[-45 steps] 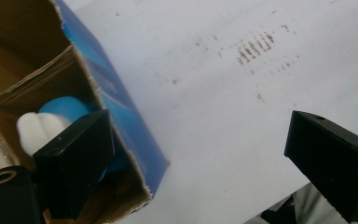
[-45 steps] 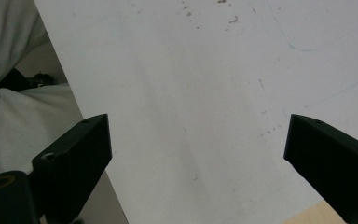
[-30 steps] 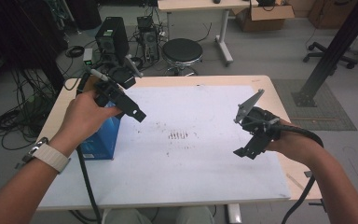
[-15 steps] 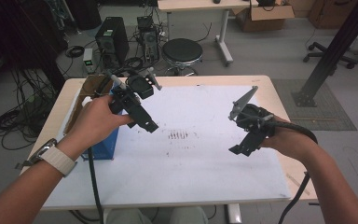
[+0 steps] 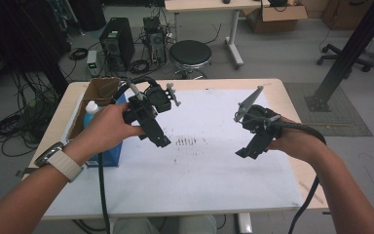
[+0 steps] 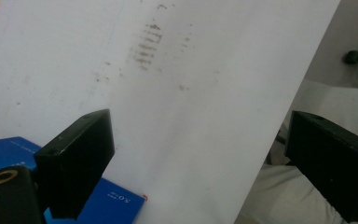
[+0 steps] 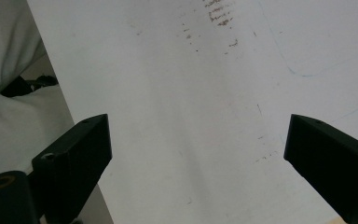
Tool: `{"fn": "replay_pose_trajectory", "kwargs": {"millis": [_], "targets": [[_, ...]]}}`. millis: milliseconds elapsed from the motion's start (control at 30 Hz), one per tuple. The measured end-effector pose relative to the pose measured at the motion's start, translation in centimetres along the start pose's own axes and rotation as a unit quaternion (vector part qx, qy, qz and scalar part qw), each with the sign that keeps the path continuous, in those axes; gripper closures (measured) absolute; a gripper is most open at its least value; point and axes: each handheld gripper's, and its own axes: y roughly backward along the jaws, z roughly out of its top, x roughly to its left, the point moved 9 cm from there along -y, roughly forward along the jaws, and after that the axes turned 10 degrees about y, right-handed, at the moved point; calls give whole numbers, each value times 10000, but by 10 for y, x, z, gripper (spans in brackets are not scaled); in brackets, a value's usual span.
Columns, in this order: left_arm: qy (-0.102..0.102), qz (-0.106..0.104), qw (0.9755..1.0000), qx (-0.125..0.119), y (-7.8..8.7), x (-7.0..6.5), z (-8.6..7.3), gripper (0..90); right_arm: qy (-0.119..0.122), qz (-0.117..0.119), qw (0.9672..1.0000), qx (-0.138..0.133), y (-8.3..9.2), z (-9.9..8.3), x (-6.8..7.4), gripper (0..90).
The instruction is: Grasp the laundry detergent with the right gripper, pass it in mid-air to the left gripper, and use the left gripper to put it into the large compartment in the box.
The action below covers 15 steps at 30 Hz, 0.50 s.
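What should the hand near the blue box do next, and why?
Probably swing the left gripper back over the blue box and lower it. Its jaws stand wide open with nothing between them, above the white sheet, and the box is the nearest thing.

My left gripper: black body, two blocky black jaws, brass-ringed screw hole at the jaw base, thick black cable trailing. My right gripper: matching black, grey three-cornered plate on top, black cable. Pale-strapped wristwatch behind the left gripper.
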Motion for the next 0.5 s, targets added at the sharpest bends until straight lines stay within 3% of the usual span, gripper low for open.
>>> {"fn": "replay_pose_trajectory", "kwargs": {"millis": [200, 500], "targets": [[-309, -90, 9994, 140, -7, -9, -2, 90, 19, 14, 10000, 16, -2, 1, -1, 72], [-488, -173, 9983, 264, -15, -14, -1, 91, 33, 17, 10000, 17, -2, 1, 0, 72]]}}
